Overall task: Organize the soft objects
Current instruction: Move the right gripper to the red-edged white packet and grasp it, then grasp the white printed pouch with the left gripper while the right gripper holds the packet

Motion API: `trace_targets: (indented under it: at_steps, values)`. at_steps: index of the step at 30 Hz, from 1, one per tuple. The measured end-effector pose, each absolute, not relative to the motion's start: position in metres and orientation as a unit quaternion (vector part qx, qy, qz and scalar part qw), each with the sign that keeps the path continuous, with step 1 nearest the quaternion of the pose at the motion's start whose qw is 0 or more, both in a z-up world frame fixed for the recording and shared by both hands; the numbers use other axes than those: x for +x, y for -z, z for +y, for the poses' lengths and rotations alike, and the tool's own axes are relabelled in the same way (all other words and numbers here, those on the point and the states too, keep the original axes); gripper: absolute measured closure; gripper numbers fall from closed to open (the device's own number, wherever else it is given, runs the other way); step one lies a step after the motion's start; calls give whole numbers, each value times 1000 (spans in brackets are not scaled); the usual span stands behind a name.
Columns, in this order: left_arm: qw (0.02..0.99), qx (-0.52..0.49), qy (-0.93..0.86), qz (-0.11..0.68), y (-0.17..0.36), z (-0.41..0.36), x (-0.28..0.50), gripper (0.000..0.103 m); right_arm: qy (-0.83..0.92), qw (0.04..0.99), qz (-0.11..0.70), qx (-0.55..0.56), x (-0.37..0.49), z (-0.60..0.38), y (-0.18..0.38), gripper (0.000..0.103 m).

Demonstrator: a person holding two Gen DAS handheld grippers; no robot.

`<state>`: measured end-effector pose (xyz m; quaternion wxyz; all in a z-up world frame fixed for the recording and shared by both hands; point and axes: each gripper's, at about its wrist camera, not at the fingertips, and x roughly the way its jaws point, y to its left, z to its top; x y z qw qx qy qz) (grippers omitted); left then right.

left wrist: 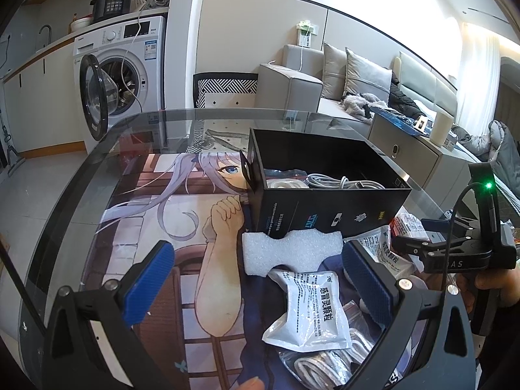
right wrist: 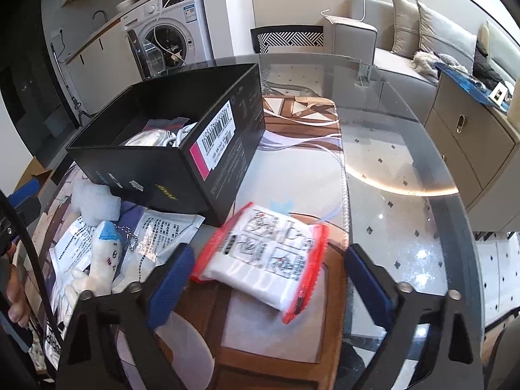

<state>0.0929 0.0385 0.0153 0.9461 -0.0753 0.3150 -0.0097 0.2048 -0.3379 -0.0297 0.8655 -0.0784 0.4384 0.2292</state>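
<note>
1. The left gripper [left wrist: 260, 281] has its blue ribbed pads spread wide and holds nothing. It hovers above a white foam block [left wrist: 291, 249] with notched sides and a glossy silver-white sachet [left wrist: 308, 312] printed with black characters.
2. The right gripper [right wrist: 269, 287] is also wide apart and empty. Between its fingers lies a soft white pouch with crimped red edges [right wrist: 265, 260], flat on the printed mat [right wrist: 292, 169].
3. An open black cardboard box [right wrist: 182, 136] stands on the mat just behind these items. It holds coiled white cables [left wrist: 341, 182] and a clear plastic bag.
4. Left of the red-edged pouch lie a white plush keychain [right wrist: 104, 260] with a blue top and bead chain, and flat printed sachets [right wrist: 162, 227].
5. The mat covers part of a smooth, reflective glass table [right wrist: 406, 169].
</note>
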Motion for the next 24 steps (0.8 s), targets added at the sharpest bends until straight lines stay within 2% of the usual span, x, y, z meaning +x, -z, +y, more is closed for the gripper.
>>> trace_targets:
  at_steps: [2, 4, 5, 8, 24]
  values:
    - [946, -75, 11, 315, -15, 37, 93, 0, -234, 865, 437, -76, 204, -340, 29, 24]
    - [946, -75, 10, 315, -14, 37, 92, 0, -237, 866, 434, -77, 202, -341, 28, 31]
    - [946, -75, 11, 316, -14, 36, 92, 0, -240, 866, 432, -77, 202, -342, 27, 38]
    - [946, -74, 11, 316, -15, 35, 90, 0, -248, 868, 423, -80, 198, -344, 23, 44]
    - [942, -74, 11, 328, -12, 30, 83, 0, -279, 885, 366, -74, 170, -355, -21, 46]
